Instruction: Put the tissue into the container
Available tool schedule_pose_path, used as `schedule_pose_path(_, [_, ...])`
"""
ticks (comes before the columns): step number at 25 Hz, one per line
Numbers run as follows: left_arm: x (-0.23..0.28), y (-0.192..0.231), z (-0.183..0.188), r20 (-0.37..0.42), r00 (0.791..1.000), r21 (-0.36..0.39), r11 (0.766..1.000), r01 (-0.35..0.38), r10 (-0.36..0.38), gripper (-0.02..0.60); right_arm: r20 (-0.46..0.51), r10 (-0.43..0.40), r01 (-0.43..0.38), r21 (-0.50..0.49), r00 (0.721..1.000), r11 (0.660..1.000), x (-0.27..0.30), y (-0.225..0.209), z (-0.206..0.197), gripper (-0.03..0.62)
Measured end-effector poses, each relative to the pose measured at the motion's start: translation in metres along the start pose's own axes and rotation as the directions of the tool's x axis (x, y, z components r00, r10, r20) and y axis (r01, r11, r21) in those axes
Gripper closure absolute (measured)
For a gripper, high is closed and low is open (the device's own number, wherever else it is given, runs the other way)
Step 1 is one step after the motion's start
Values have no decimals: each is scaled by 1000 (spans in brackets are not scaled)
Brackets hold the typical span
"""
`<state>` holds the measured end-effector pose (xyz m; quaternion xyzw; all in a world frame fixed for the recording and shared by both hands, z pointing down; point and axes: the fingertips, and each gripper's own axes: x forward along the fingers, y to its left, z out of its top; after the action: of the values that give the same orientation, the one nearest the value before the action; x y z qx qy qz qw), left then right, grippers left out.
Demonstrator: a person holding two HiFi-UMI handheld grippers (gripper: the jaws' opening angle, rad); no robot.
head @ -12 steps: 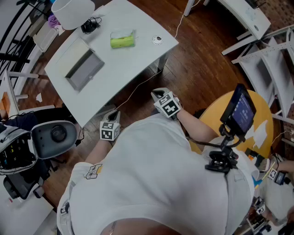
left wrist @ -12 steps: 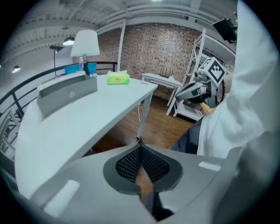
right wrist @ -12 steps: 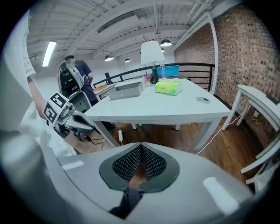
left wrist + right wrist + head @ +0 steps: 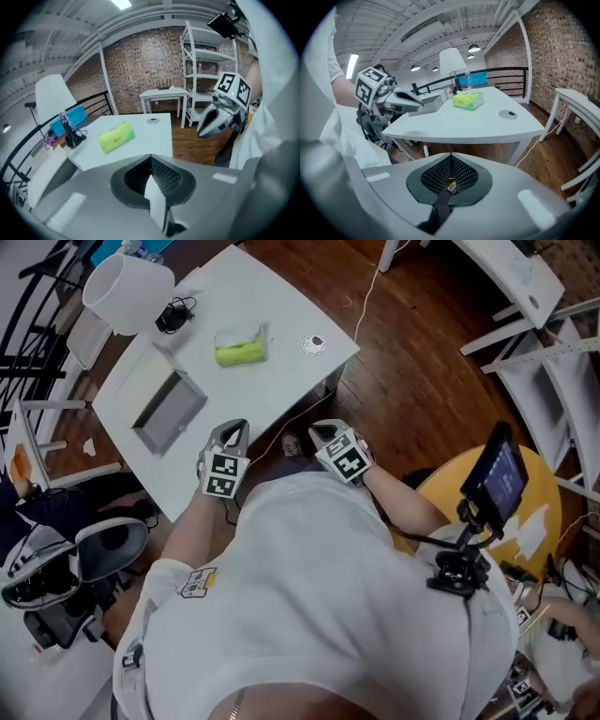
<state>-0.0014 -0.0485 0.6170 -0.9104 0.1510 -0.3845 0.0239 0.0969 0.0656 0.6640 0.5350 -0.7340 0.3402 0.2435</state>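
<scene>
The lime-green soft pack of tissues (image 4: 240,352) lies on its side near the far middle of the white desk (image 4: 281,390), alone, with bare top all round it. It looks light and squashy: a thin plastic wrap over loose paper, so it should give under pressure and may crumple or slide on the smooth top rather than resist. The wrap is likely a little slippery. The best hold is probably across its short width near the middle, with the jaws spread wide enough to straddle it and pressed until the pack dents slightly. Gripping one end would let the rest sag and twist.

The grey rectangular open container (image 4: 172,412) sits on the same desk, toward the left edge in the head view and well apart from the pack. It looks roomy enough for the pack to go in flat. A small round disc (image 4: 314,344) lies to the pack's other side, and a tangle of black cable (image 4: 172,315) and a white cylindrical shade (image 4: 127,289) stand at the far left corner.

The left gripper (image 4: 232,434) hovers over the near desk edge, its jaws pressed together on nothing. The right gripper (image 4: 325,434) hangs just off that edge above the wooden floor, jaws likewise together and empty. Neither has reached the pack, so nothing of the task is done yet.
</scene>
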Motion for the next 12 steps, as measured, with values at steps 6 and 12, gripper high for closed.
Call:
schedule_pose_path(6, [57, 75, 47, -12, 1000, 216, 976, -1, 3, 533, 19, -66, 67, -23, 998, 998, 7, -25, 38, 594])
schedule_pose_path(12, [113, 122, 71, -136, 989, 484, 866, 123, -64, 242, 31, -135, 135, 30, 990, 990, 14, -47, 61, 594])
